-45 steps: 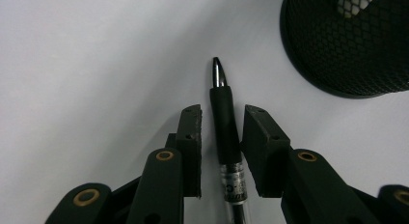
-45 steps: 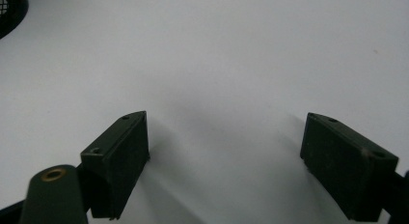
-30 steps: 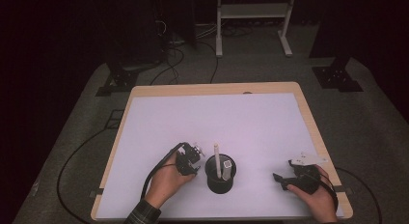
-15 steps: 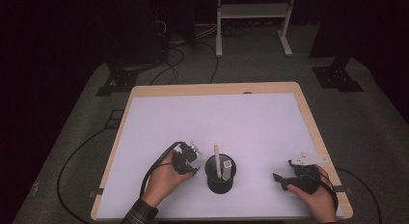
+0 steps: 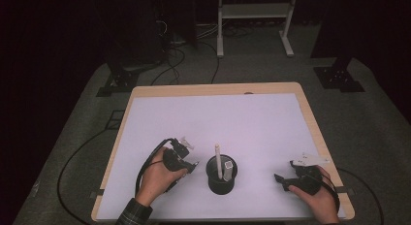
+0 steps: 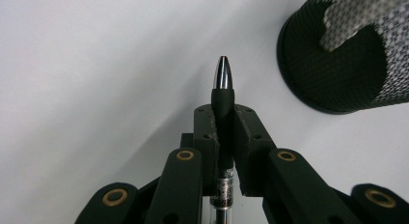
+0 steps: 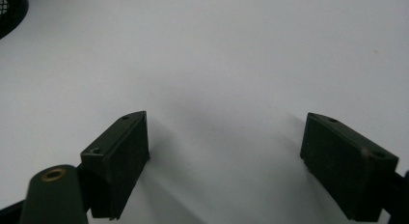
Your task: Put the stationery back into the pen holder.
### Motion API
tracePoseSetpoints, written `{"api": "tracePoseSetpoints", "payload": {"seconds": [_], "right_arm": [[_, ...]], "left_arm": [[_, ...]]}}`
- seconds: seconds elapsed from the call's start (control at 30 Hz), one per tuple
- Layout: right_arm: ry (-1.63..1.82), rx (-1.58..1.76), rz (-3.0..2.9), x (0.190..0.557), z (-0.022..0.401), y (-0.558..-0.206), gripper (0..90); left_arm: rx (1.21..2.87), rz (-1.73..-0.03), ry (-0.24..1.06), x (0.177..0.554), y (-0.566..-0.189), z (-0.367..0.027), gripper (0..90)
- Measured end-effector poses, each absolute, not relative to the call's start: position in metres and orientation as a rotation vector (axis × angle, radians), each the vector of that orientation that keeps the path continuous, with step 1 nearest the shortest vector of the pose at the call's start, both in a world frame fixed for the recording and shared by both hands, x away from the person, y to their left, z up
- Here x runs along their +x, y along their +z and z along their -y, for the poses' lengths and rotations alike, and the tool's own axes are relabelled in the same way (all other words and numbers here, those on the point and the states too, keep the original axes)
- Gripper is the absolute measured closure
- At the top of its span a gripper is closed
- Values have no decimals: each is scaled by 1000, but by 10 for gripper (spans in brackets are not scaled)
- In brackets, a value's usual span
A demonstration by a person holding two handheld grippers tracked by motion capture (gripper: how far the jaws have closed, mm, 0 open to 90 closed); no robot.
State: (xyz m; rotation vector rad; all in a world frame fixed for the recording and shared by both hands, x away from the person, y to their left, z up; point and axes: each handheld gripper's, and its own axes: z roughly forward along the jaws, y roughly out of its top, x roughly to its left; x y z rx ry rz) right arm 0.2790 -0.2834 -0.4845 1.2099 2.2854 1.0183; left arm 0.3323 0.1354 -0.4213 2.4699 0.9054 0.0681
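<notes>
A pen (image 6: 222,96) is clamped between the closed jaws of the left tool (image 5: 180,157), its silver tip projecting beyond them, just left of the black mesh pen cup (image 5: 221,175) on the white worktop (image 5: 242,118). The carrying step appears to be in hand; next the pen must be tipped upright over the cup's mouth, beside the white pen (image 5: 218,158) already stood inside. At the right, the right tool (image 5: 286,179) is held wide open, empty.

I see a black mesh cup (image 5: 221,175) at 3 o'clock of my black-and-chrome pen (image 6: 223,89), on a white, wood-edged desk (image 5: 213,89); plaid sleeve (image 5: 131,216).
</notes>
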Motion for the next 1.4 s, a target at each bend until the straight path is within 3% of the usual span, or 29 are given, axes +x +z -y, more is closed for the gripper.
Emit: {"api": "tracePoseSetpoints", "payload": {"seconds": [0.77,1.4], "right_arm": [[1018,1210,-2285,279,283,-484,163],[1018,1210,-2286,279,283,-484,163]], "left_arm": [[2143,-708,151,323,-389,-161,806],[1964,-626,148,314,-364,-173,806]]}}
